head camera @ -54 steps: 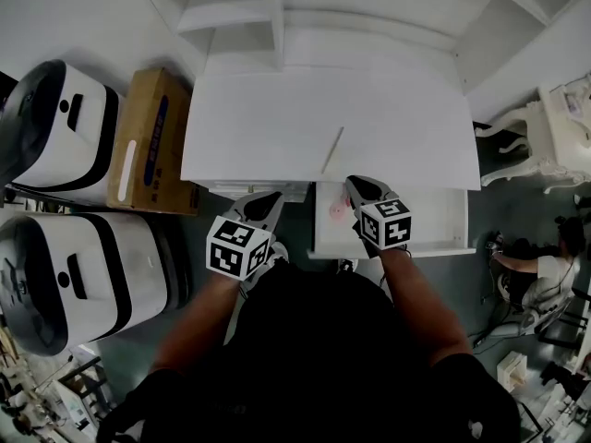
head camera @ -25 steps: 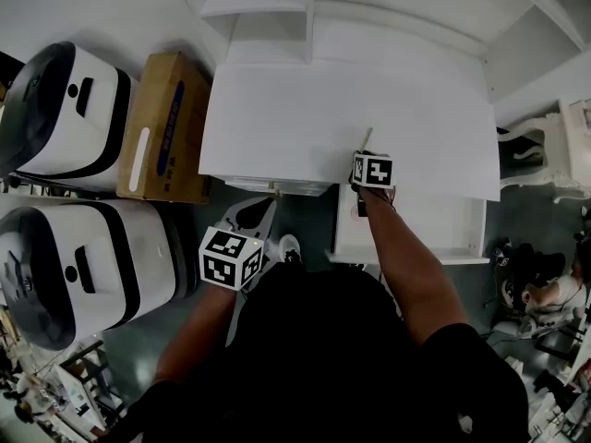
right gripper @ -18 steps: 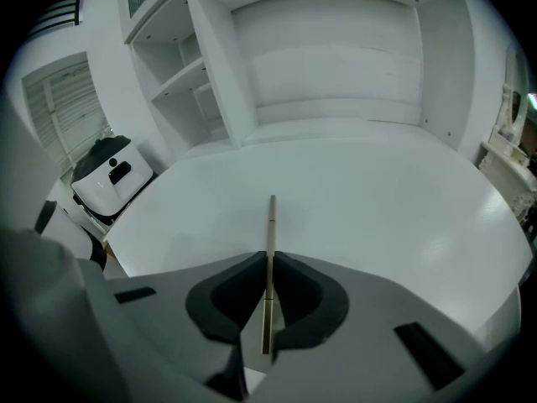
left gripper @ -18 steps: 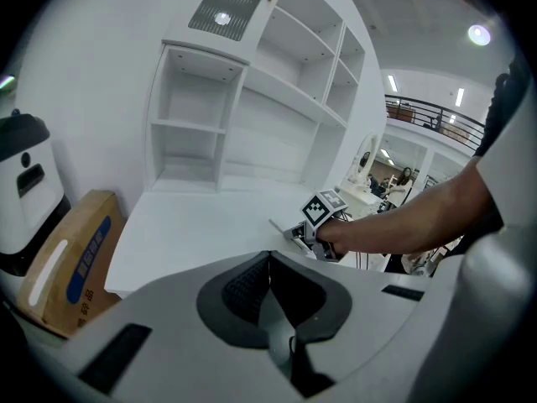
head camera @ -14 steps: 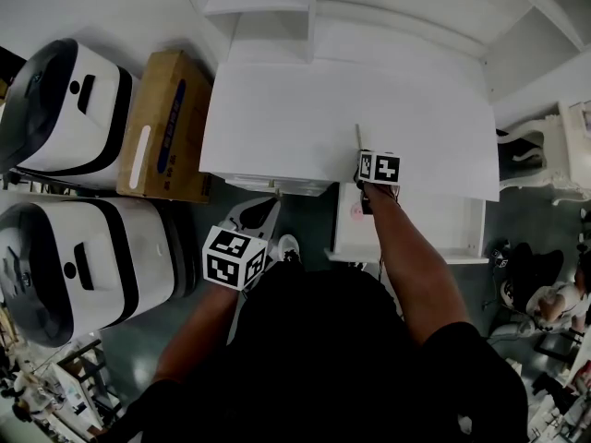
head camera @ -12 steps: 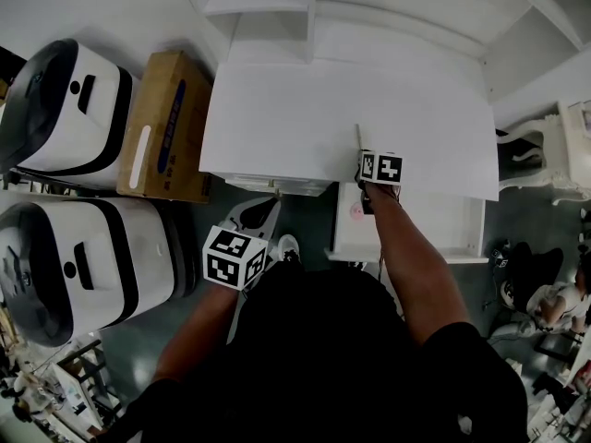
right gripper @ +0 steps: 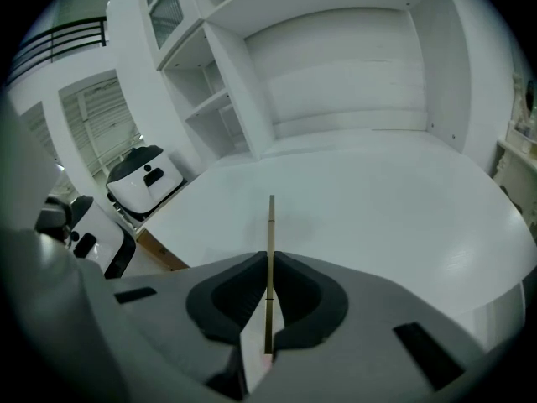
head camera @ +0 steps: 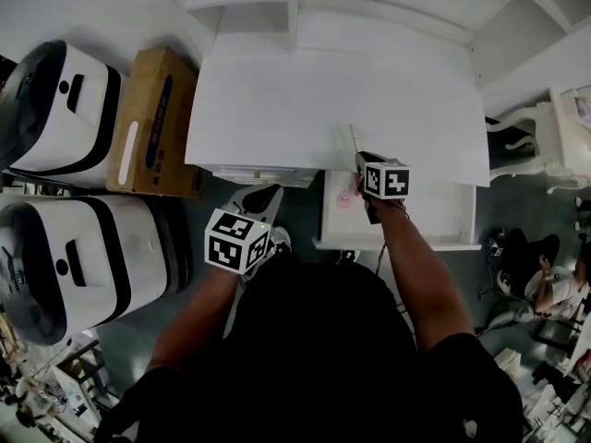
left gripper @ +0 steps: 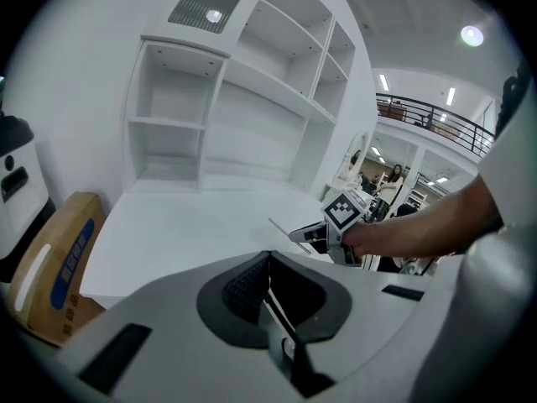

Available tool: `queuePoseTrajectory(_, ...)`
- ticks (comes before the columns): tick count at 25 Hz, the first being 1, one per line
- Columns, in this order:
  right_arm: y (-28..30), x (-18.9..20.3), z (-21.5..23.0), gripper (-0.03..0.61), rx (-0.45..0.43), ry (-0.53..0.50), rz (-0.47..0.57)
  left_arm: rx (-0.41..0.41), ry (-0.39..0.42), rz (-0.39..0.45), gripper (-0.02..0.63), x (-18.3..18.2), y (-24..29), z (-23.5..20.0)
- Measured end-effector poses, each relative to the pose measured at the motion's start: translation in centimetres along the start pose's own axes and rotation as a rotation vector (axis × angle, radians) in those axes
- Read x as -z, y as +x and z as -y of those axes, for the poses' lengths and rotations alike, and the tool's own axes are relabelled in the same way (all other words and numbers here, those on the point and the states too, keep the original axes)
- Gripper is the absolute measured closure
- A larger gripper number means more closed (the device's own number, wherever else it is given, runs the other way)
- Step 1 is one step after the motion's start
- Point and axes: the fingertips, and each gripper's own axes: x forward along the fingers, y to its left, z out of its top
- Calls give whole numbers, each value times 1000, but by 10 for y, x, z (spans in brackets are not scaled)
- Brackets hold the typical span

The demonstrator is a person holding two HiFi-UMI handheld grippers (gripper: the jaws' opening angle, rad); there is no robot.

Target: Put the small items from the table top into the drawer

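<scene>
**A:** What is different from a couple of seconds back?

**B:** The thin wooden stick (right gripper: 270, 225) no longer lies loose on the tabletop (head camera: 305, 100). The right hand-held gripper (right gripper: 269, 267) was over the open drawer (head camera: 425, 218) then. It went forward, and now its jaws are clamped on the stick's near end. The rest of the stick pokes straight out ahead of the jaws.

**A:** Is the stick off the surface?

**B:** The right gripper view suggests so, though the far tip is too thin to be sure. In the head view this gripper has drawn back toward the person in the last half second. It sits at the tabletop's front edge, with the drawer just behind and beneath it.

**A:** And the other one?

**B:** The left hand-held gripper (left gripper: 268, 263) hangs well to the left of the right one and nearer the person. Its jaws are pressed together with nothing in them, and it has barely shifted.

**A:** Is anything in the drawer already?

**B:** A small pink item (head camera: 346, 199) lies there, just behind and left of the right gripper's jaws.

**A:** So what does that mean for the task?

**B:** No other small item shows on the tabletop, so the stick looks like the last one. The pick seems done. What likely remains is carrying the stick back over the drawer, lowering it and letting go. Because it is long, it probably needs laying along the drawer so it does not overhang the rim.
</scene>
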Motion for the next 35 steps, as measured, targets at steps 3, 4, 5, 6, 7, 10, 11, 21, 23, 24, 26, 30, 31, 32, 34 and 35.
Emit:
queuePoseTrajectory(3,-16,14,1,534,-43,-93,-19,12,7,-4,603,-1,9,12)
queuePoseTrajectory(4,-21,19,2,534,-59,-126,-27,15,8,-6,603,-2,11,16)
queuePoseTrajectory(5,-27,25,2,534,-77,-160,-34,17,9,-6,603,-2,13,19)
queuePoseTrajectory(6,-32,30,2,534,-100,-197,-43,18,9,-7,603,-2,16,23)
queuePoseTrajectory(7,-37,37,2,534,-126,-237,-57,19,10,-8,603,-3,18,26)
queuePoseTrajectory(10,-50,66,1,534,-197,-396,-127,17,8,-7,603,-3,22,35)
queuePoseTrajectory(11,-53,78,1,534,-214,-460,-158,15,7,-6,603,-3,23,37)
queuePoseTrajectory(21,-48,193,13,534,-366,-1014,-477,-29,-8,-15,603,3,28,55)
queuePoseTrajectory(23,-42,210,14,534,-389,-1098,-529,-41,-11,-17,603,5,26,57)
queuePoseTrajectory(24,-38,217,15,534,-393,-1120,-547,-49,-14,-18,603,6,24,57)
queuePoseTrajectory(26,-28,227,17,534,-385,-1133,-564,-63,-21,-20,603,9,20,57)
queuePoseTrajectory(30,-10,235,20,534,-359,-1137,-576,-89,-32,-25,603,13,11,53)
queuePoseTrajectory(31,-7,237,20,534,-358,-1140,-582,-97,-36,-26,603,14,9,52)
queuePoseTrajectory(32,-5,239,22,534,-356,-1146,-588,-104,-40,-28,603,15,7,50)
queuePoseTrajectory(34,0,243,24,534,-349,-1163,-600,-114,-46,-32,603,18,4,48)
queuePoseTrajectory(35,2,244,24,534,-345,-1173,-605,-116,-48,-34,603,19,2,47)
